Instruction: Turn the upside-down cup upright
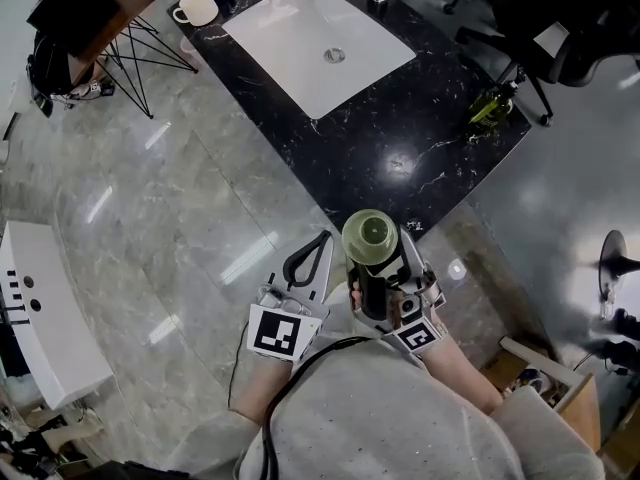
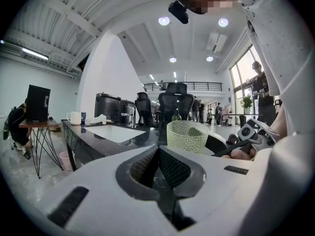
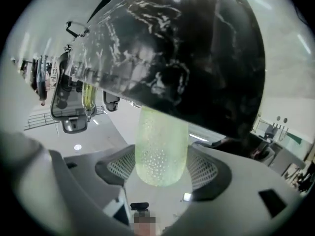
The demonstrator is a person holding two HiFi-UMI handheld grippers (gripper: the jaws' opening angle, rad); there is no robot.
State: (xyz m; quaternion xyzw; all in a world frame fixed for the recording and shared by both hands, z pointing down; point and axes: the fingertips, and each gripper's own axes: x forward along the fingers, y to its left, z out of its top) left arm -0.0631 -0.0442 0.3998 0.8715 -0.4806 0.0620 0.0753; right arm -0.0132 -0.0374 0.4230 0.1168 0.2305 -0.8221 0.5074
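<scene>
while the left gripper [image 2: 158, 154] is closed, the right gripper [image 3: 161, 167] clamps a dimpled pale-green cup [image 3: 160, 136].

Black marble counter [image 1: 405, 118] holds a white sink [image 1: 290, 30], a mug [image 1: 196, 8] and a green bottle [image 1: 489, 109]

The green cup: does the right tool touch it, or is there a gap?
Touching. The right gripper view shows the green cup between the right tool's two mesh pads, both pressed against its sides.
</scene>
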